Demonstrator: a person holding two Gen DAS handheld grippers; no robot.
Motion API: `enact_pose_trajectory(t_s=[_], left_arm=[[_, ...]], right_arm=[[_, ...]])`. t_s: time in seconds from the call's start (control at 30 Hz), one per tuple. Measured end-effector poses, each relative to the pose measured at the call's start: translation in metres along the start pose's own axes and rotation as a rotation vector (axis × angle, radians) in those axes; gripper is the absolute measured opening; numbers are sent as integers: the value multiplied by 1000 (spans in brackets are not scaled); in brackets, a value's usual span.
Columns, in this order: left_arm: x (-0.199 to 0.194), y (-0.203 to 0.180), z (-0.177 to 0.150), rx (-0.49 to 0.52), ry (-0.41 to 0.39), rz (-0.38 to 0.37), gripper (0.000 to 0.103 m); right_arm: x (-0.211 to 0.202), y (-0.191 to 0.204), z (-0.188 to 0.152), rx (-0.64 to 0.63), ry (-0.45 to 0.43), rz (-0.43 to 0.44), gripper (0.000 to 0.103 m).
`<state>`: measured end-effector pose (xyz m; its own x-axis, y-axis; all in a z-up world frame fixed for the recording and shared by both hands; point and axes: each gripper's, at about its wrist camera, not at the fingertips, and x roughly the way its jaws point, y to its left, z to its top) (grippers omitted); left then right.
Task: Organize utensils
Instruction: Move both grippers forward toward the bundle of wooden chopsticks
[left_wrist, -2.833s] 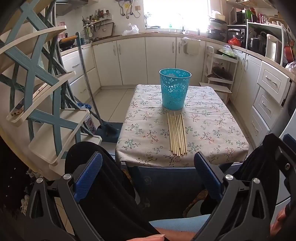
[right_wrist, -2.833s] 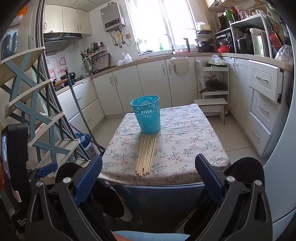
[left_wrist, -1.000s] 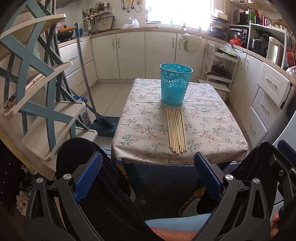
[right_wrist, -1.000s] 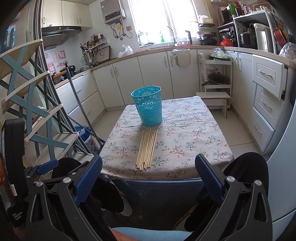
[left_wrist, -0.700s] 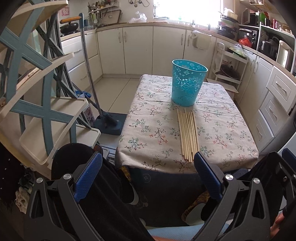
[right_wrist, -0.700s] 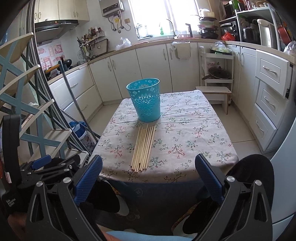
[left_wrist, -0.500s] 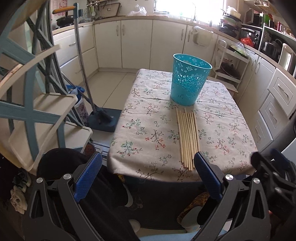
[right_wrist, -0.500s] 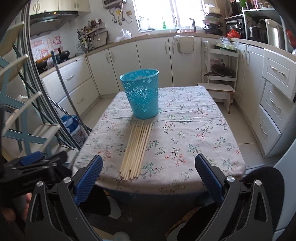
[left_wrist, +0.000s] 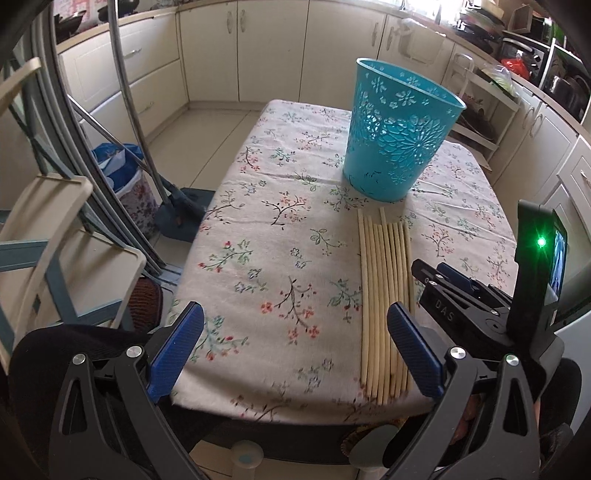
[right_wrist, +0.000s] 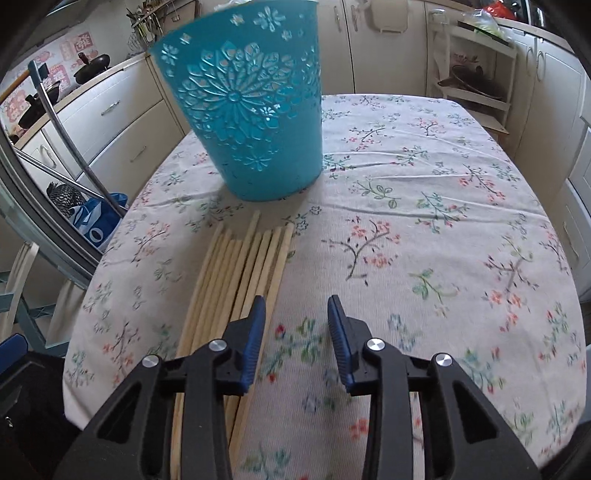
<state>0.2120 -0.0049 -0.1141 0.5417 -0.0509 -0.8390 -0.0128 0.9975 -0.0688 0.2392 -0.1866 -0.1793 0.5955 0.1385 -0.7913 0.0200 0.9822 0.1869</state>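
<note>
Several long wooden sticks lie side by side on the floral tablecloth, in front of an upright turquoise perforated basket. My left gripper is wide open and empty at the table's near edge, left of the sticks. My right gripper is partly open and empty, low over the cloth just right of the sticks, with its left finger over the rightmost sticks. The basket stands just beyond. The right gripper also shows in the left wrist view.
A cream and blue shelf rack stands left of the table, with a mop and a bag on the floor. Kitchen cabinets run along the back and right. A low shelf unit stands behind the table.
Both grippers have moved forward to the table. The right gripper has dropped low over the cloth beside the sticks and its jaws have narrowed. The left gripper stays wide open.
</note>
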Motion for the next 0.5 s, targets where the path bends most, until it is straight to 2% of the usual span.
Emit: enact_pose_trajectory(t_s=[0.2, 0.3, 0.37, 0.5], left_arm=[[42, -11, 24, -22, 37, 5, 96], [62, -22, 34, 1, 45, 23, 96], [76, -29, 40, 22, 54, 37, 96], [96, -37, 48, 43, 72, 48, 95]], right_arm=[[14, 3, 14, -73, -3, 1, 33], [18, 2, 18, -111, 5, -9, 23], [19, -3, 21, -131, 18, -12, 11], [17, -10, 26, -173, 52, 9, 9]])
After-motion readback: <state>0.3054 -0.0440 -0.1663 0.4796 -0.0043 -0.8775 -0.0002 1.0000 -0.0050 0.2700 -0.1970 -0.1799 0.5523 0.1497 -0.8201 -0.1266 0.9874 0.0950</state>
